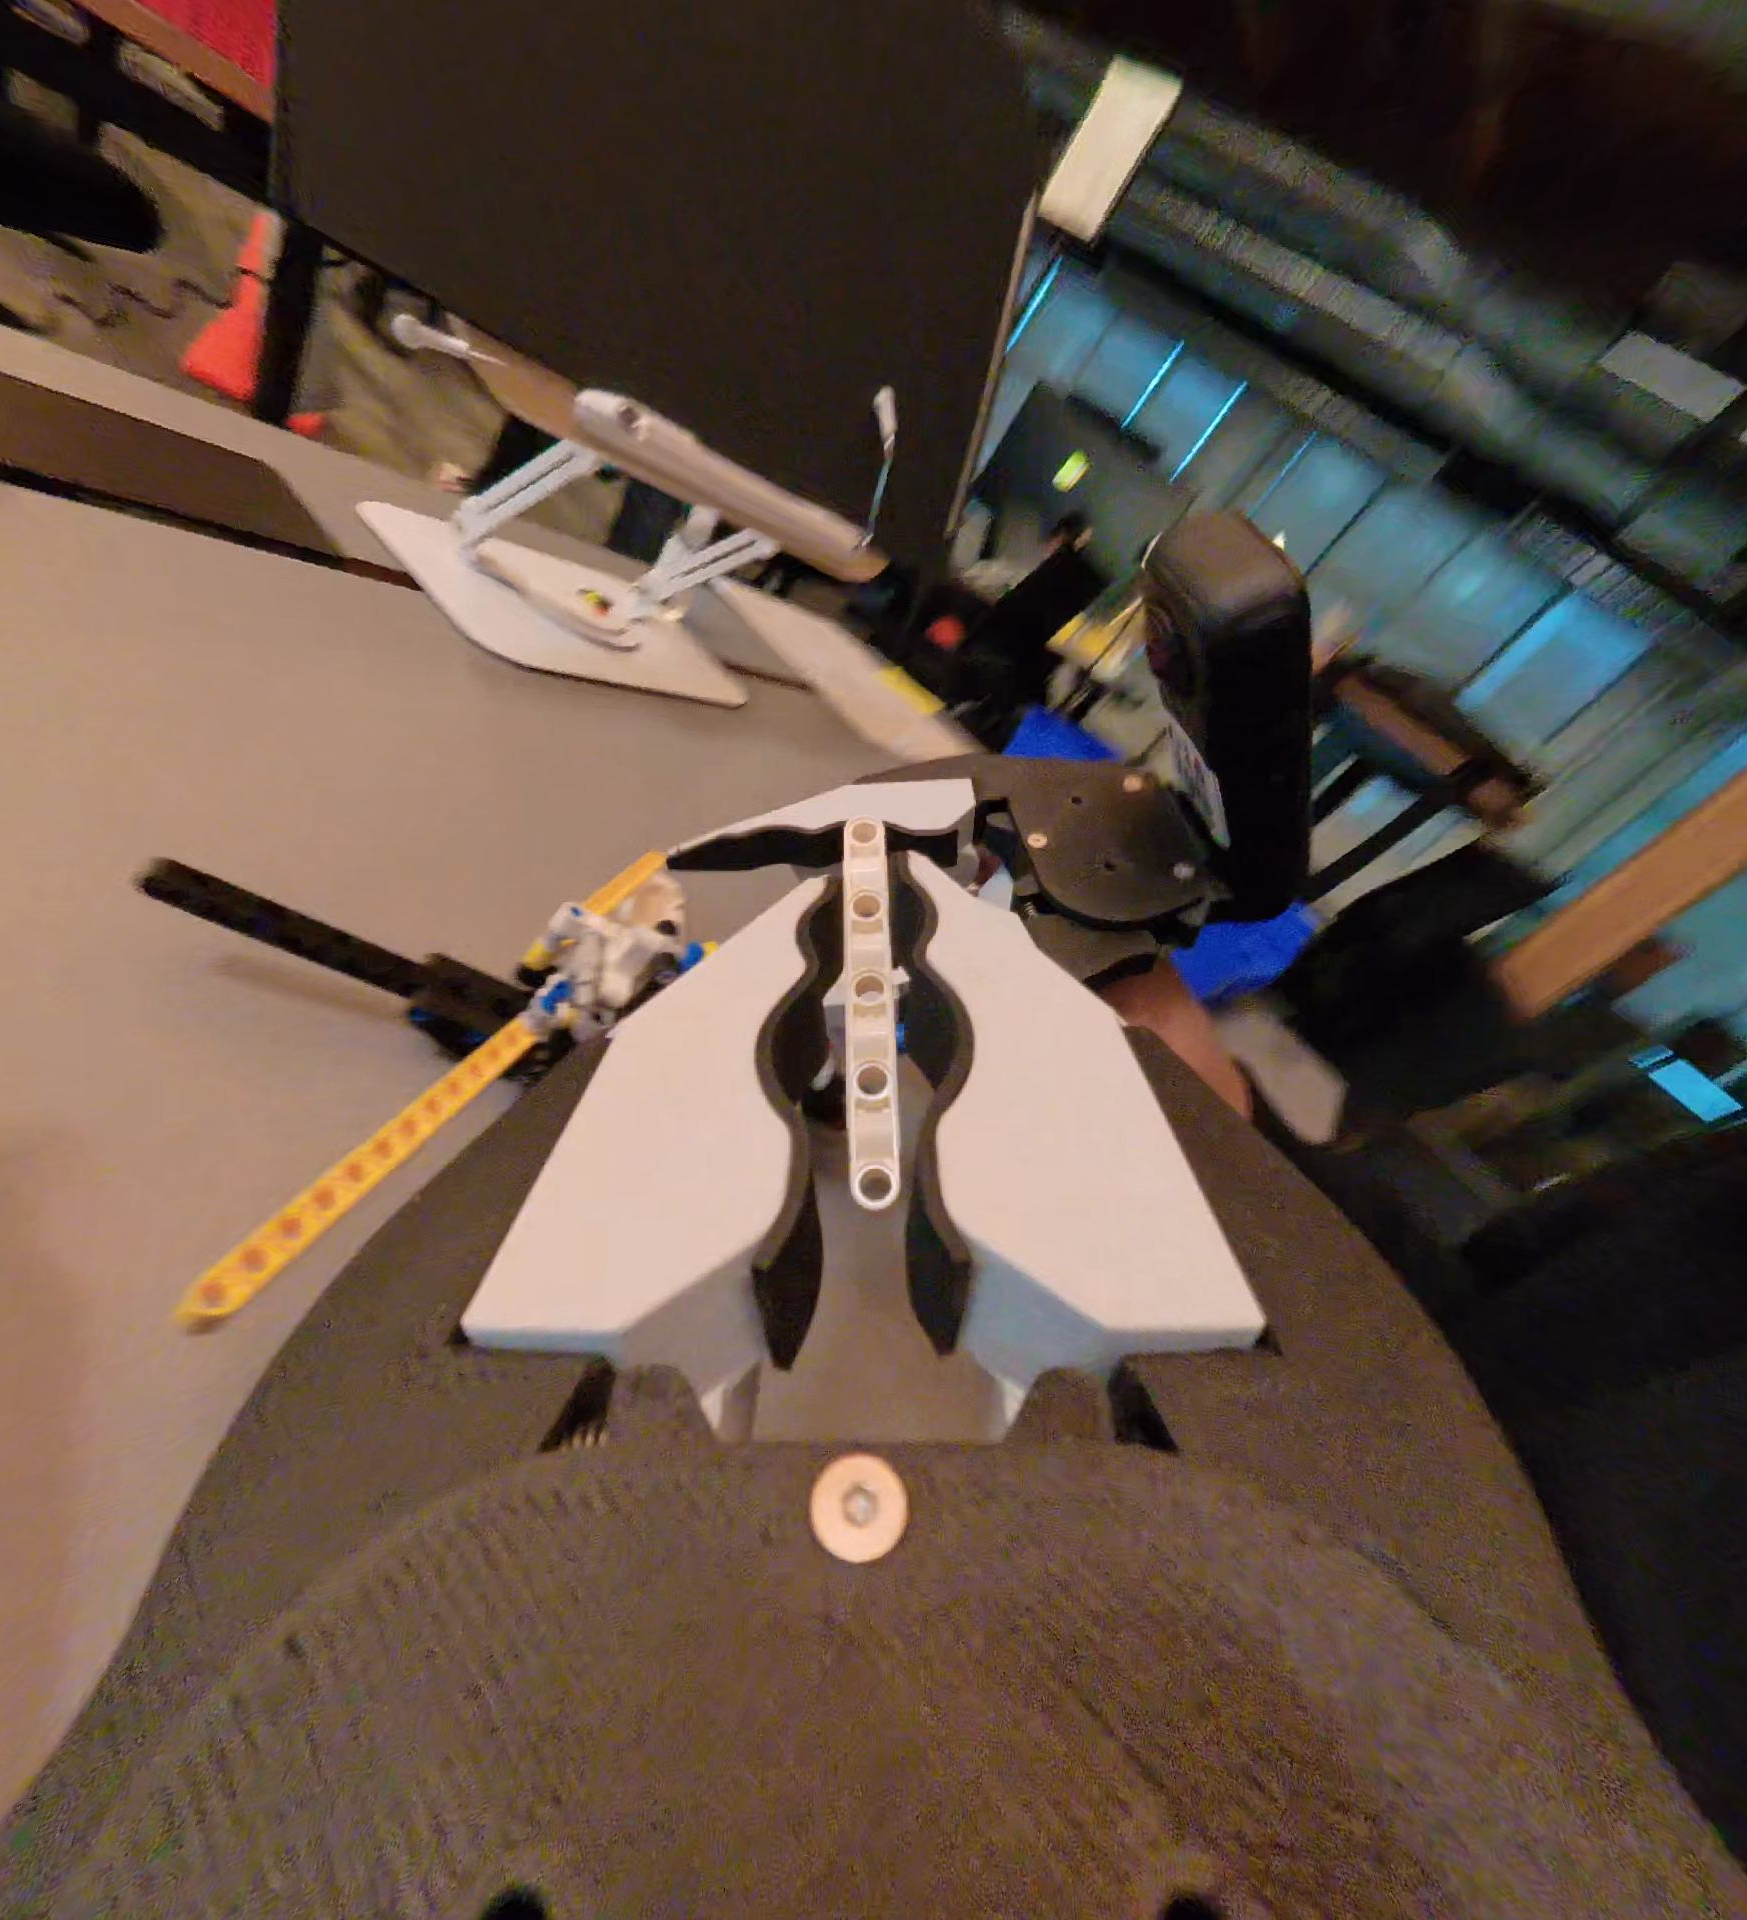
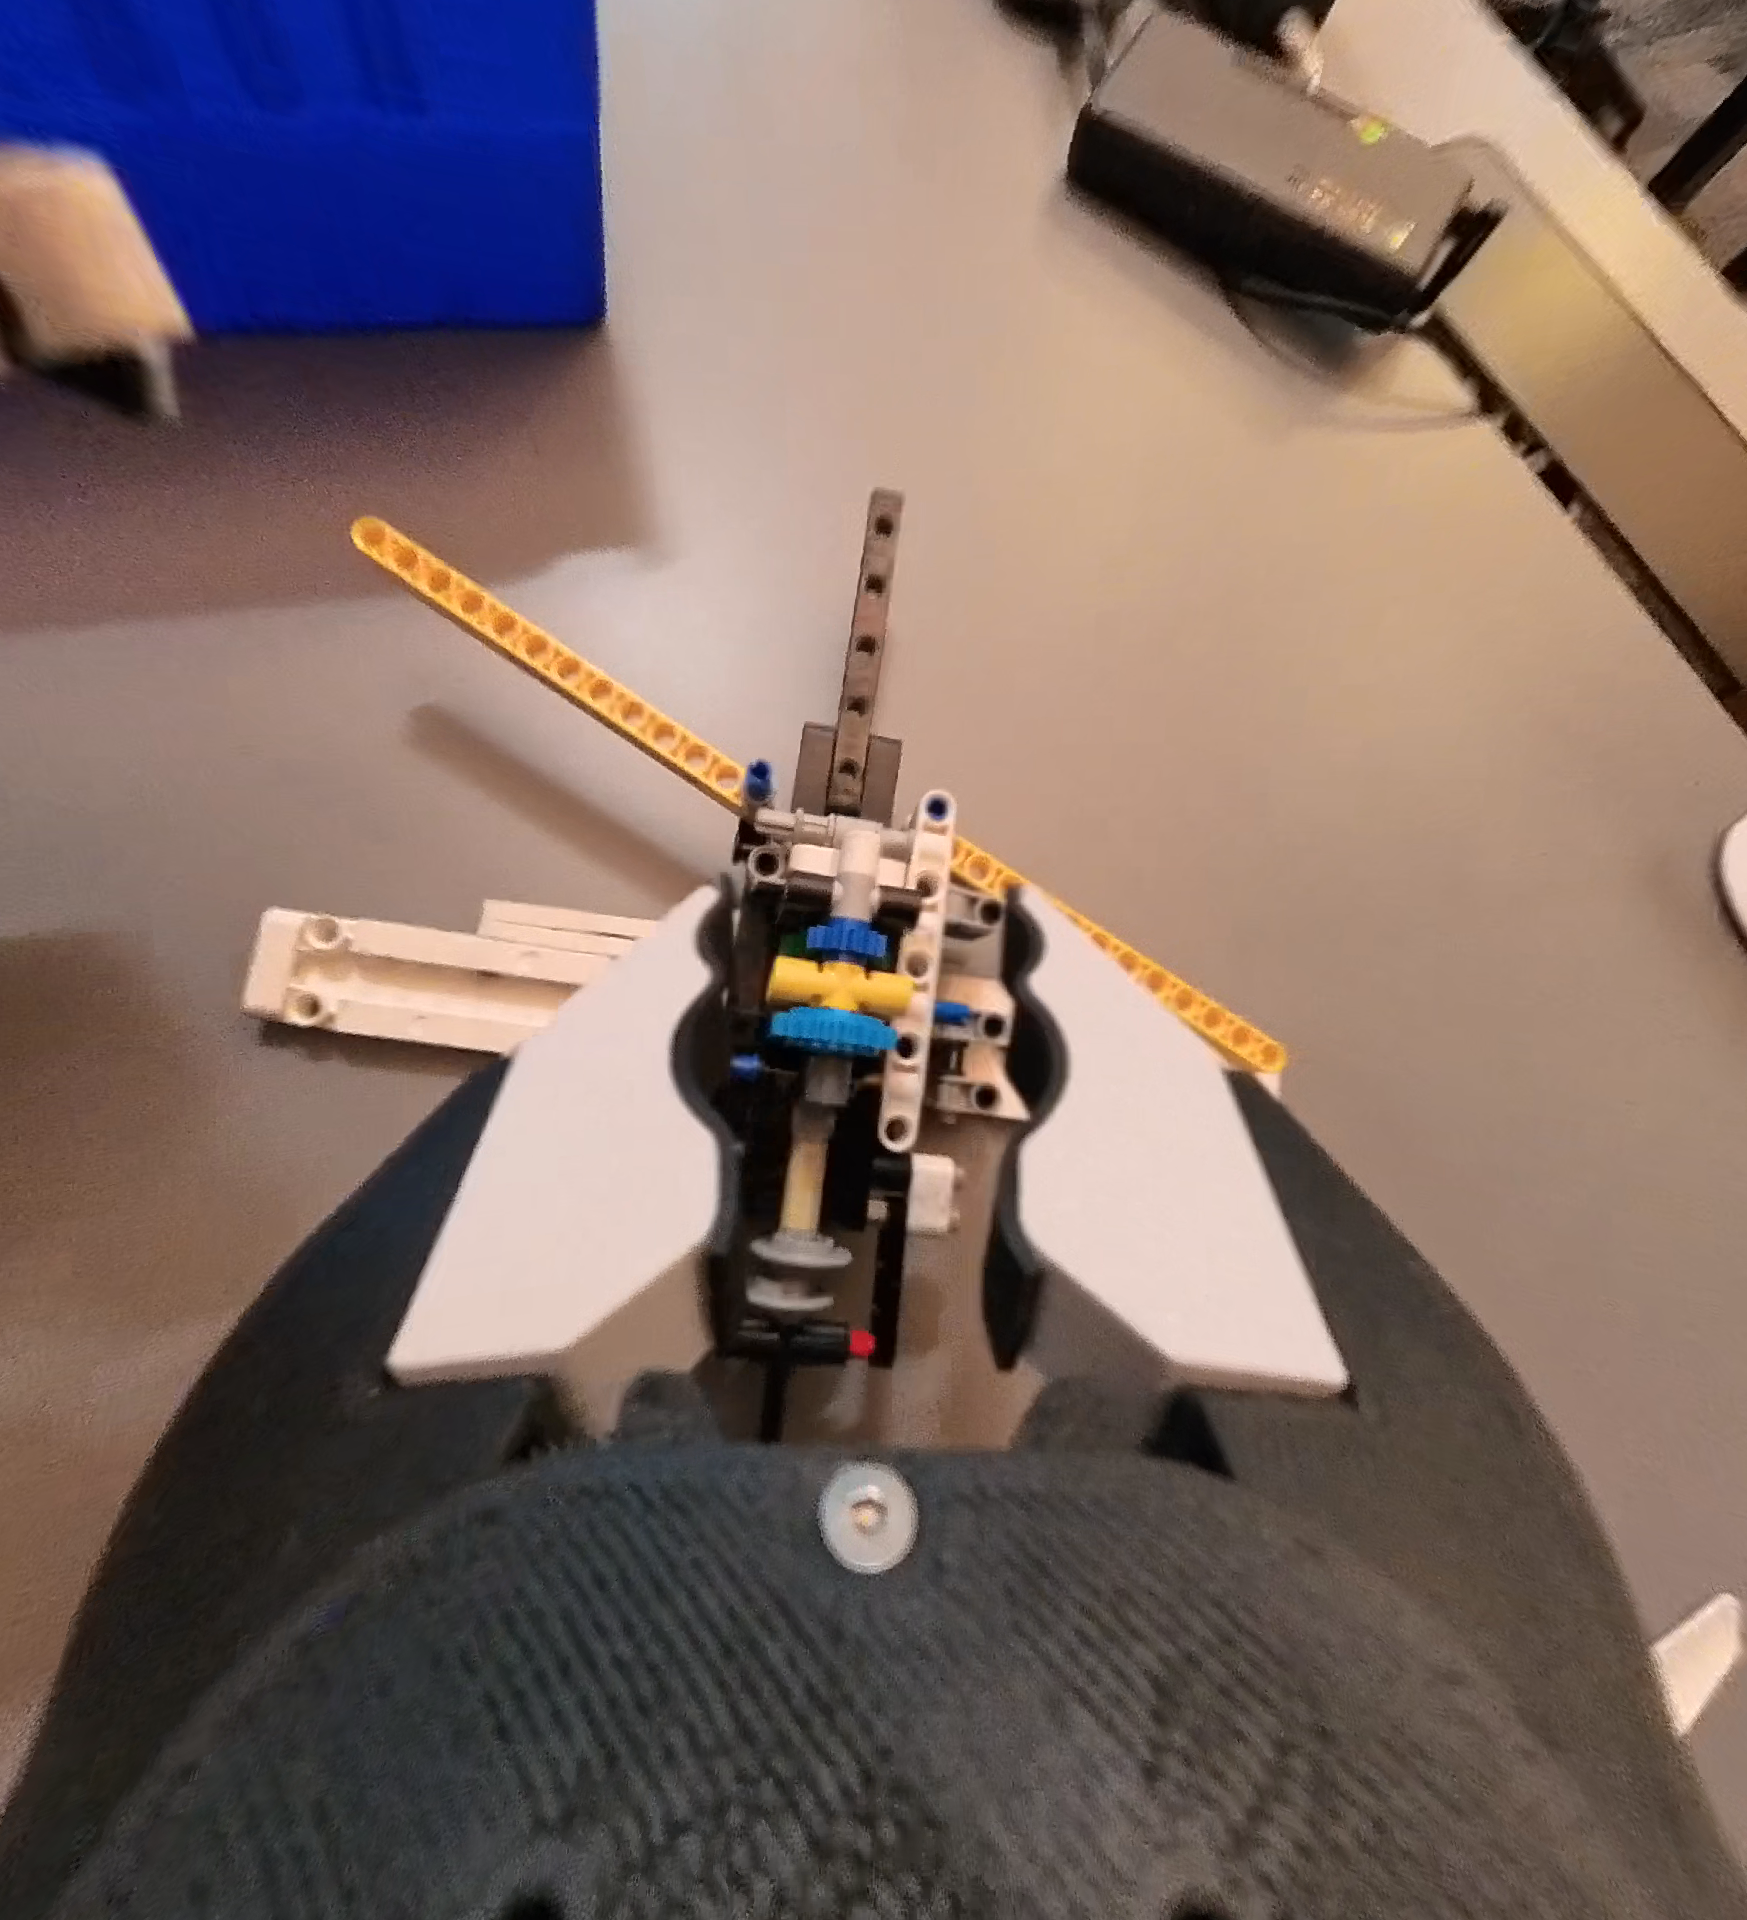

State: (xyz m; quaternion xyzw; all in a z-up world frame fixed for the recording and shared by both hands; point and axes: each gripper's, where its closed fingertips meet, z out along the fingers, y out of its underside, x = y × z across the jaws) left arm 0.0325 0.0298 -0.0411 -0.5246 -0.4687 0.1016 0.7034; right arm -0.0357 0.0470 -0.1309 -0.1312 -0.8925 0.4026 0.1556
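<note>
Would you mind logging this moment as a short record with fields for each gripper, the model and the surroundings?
Left gripper: closed on a white holed beam, pinched upright between its pads.
Right gripper: jaws either side of the gear model; contact unclear.
Model: blue and yellow gears, long yellow beam, dark beam.
Table: white flat pieces, blue bin, black box.

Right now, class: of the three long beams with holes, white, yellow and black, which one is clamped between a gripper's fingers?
The white beam, upright in the left gripper. The yellow beam and the black beam belong to the model.
</note>
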